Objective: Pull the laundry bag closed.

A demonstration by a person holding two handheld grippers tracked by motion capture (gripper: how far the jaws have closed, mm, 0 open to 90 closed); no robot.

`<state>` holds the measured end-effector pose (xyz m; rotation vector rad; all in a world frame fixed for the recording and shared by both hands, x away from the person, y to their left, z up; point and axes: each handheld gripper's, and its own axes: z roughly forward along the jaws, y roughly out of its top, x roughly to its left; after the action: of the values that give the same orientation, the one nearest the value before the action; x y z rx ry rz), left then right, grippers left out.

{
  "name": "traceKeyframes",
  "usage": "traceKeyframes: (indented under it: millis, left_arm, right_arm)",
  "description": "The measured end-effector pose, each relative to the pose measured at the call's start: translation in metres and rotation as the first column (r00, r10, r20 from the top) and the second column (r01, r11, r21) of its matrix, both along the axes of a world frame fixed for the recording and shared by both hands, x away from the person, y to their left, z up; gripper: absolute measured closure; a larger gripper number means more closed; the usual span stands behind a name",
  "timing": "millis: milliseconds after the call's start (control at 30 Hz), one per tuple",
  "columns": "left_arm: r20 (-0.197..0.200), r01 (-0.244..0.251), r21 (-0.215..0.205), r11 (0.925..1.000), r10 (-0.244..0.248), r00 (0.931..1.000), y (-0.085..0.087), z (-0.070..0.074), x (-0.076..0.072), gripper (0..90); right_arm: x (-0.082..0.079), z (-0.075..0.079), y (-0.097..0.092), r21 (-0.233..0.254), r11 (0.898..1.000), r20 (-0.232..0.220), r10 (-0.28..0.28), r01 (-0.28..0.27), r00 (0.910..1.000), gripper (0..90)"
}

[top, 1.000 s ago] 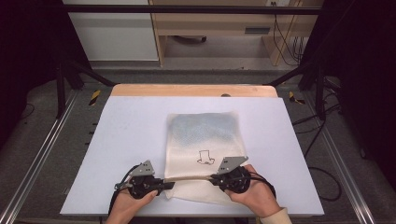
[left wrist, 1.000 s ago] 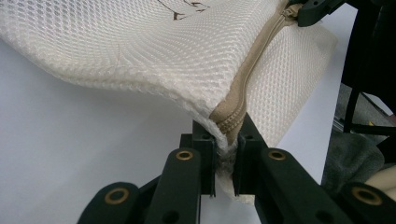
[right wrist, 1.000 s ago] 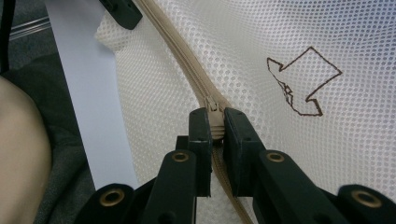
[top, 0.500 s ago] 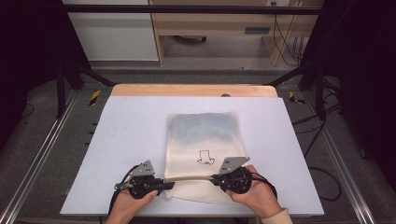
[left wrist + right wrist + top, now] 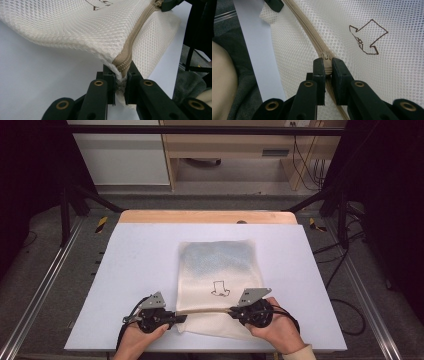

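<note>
- Two grippers are on the mesh bag [image 5: 216,270], which lies flat on the white table [image 5: 130,270], its near end toward us and its far end with something bluish inside.
- Our left gripper [image 5: 172,319] has its jaws closed on the bag's near-left corner, right where the zipper [image 5: 207,310] ends; in the left gripper view [image 5: 121,77] the tan zipper tape and mesh are pinched between the jaws, and the corner is lifted slightly off the table.
- Our right gripper [image 5: 235,310] has its jaws closed on the zipper's slider; the right gripper view [image 5: 326,67] shows the slider [image 5: 325,55] pinched at the jaw tips, beside the brown arrow mark [image 5: 368,40] printed on the mesh.
- Between the two grippers the zipper runs taut across the bag's near end, so the anchoring and the grasp of the slider look done.
- We judge the zipper work to be in hand, not finished: the slider sits toward the right side, with most of the zipper stretching away to the left corner.
- Whether the teeth between the grippers are joined or parted we cannot tell for sure; in the gripper views they look joined.
- What is left, as we judge it, is drawing the slider along while the left corner stays anchored.
</note>
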<state>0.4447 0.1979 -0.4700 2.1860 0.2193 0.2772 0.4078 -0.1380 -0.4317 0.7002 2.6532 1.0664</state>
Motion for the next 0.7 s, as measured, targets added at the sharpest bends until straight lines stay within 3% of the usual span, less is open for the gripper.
traceKeyframes:
  millis: [700]
  left_arm:
    - [-0.002, -0.004, 0.001, 1.0, 0.004, 1.0, 0.0, -0.0008, -0.0001, 81.9]
  right_arm:
    - [-0.0026, -0.0012, -0.0045, 0.0, 1.0, -0.001, -0.006, 0.006, 1.0, 82.2]
